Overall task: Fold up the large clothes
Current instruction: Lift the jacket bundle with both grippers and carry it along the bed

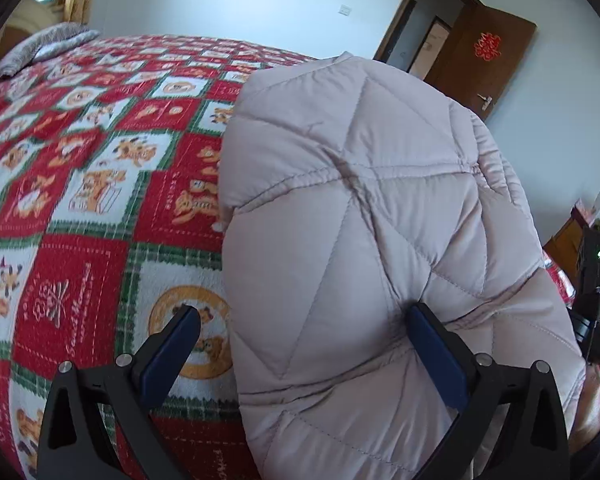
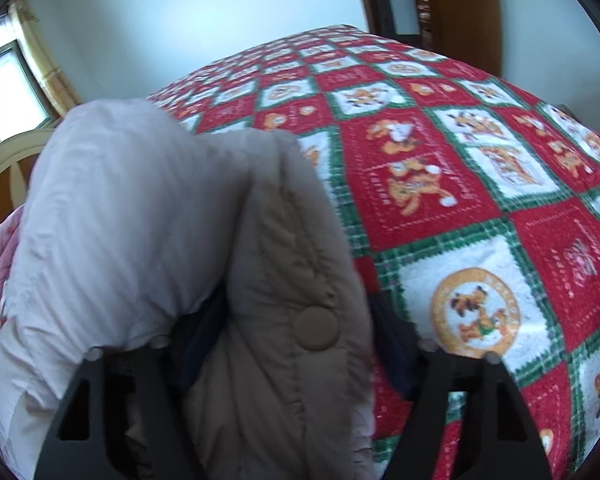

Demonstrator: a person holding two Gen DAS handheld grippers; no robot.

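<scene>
In the left wrist view the left claw (image 1: 304, 322) stands wide. Its left finger (image 1: 172, 344) hangs over the bedspread (image 1: 80, 208), clear of the cloth; its right finger (image 1: 436, 352) presses into the pale quilted coat (image 1: 360, 208), whose rounded edge bulges between the two without being pinched. The coat lies on the bed, running away from the claw up the right half of the view. Past it are a white wall and an open brown door (image 1: 496, 60).

In the right wrist view the right claw (image 2: 296, 344) is half closed around a thick fold of the same coat (image 2: 148, 216), with the snap button (image 2: 316, 328) between the fingers; the pads are mostly hidden by the cloth, but the fold fills the gap. The coat rises from the claw toward the upper left, with the bedspread (image 2: 460, 184) spreading beyond to the right.
</scene>
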